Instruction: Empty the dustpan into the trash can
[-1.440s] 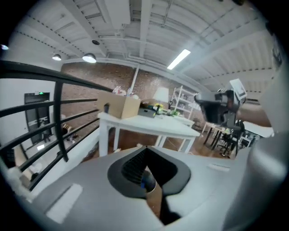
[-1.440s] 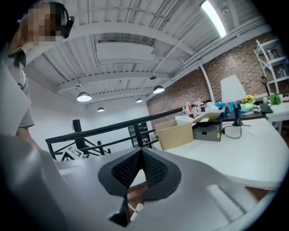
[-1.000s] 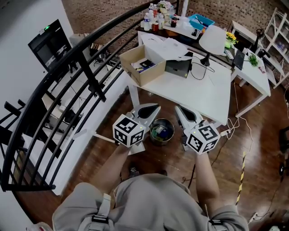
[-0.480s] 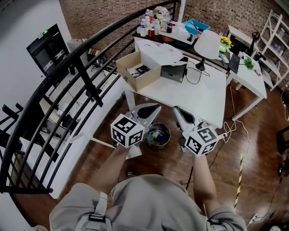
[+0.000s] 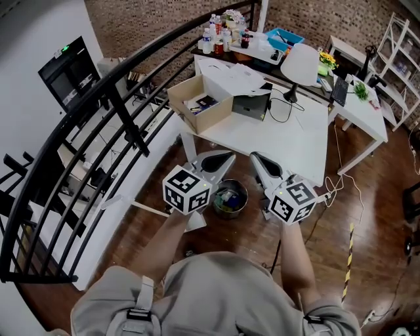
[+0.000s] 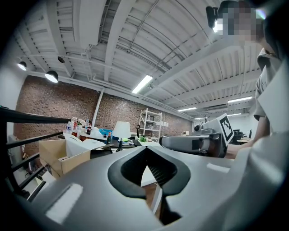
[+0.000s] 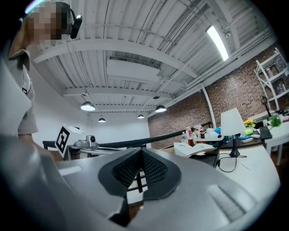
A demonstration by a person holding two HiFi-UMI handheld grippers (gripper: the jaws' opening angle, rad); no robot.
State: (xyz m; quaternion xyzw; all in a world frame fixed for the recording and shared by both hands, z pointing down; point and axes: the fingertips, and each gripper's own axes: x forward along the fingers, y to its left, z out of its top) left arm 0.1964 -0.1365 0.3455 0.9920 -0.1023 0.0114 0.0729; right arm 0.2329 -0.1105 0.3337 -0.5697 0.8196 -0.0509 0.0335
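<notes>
Bin (image 5: 230,199) is sitting mid-frame between left gripper (image 5: 223,158) and right gripper (image 5: 256,159), both hovering closed, holding no dustpan.

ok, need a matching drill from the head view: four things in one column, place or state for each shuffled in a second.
Things
1. trash can
2. cardboard box
3. lamp
4. blue bin

Place or state
A. open, at the left end of the white table as the head view shows it
B. on the cluttered table by the brick wall
C. on the wooden floor
D. upright, white shade

Pairs: 1-C, 2-A, 3-D, 4-B
</notes>
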